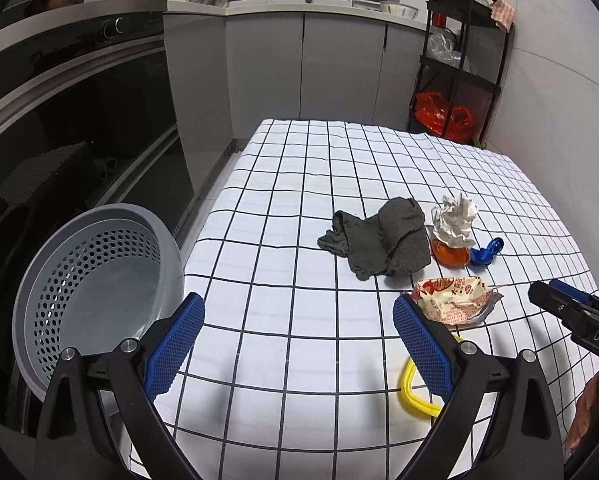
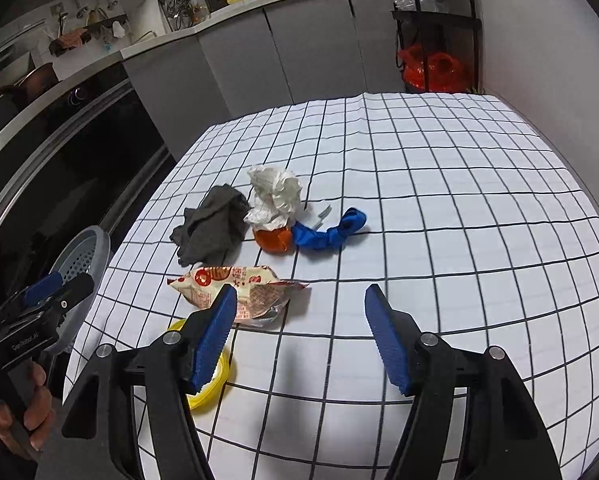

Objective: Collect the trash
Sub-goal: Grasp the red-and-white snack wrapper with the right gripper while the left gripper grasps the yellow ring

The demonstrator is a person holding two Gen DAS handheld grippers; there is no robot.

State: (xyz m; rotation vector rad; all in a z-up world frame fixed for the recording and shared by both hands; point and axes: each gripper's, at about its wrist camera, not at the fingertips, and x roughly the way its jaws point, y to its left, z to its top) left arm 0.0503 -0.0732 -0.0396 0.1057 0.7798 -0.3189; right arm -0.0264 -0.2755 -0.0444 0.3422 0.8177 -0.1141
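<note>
Trash lies on a checked tablecloth (image 1: 299, 208): a grey rag (image 1: 383, 238) (image 2: 213, 226), crumpled white paper (image 1: 455, 220) (image 2: 275, 196), an orange piece (image 1: 451, 256) (image 2: 273, 238), a blue balloon-like scrap (image 1: 486, 252) (image 2: 329, 232), a printed snack wrapper (image 1: 453, 298) (image 2: 239, 286) and a yellow ring (image 1: 413, 394) (image 2: 213, 380). A grey perforated basket (image 1: 99, 284) (image 2: 81, 258) stands off the table's left edge. My left gripper (image 1: 299, 340) is open and empty, over the front left of the table. My right gripper (image 2: 301, 334) is open and empty, just short of the wrapper.
A black oven front (image 1: 67, 128) runs along the left. Grey cabinets (image 1: 299, 68) stand behind the table. A black shelf cart (image 1: 459, 72) with a red bag (image 1: 443, 114) is at the back right. The right gripper shows in the left wrist view (image 1: 571, 312).
</note>
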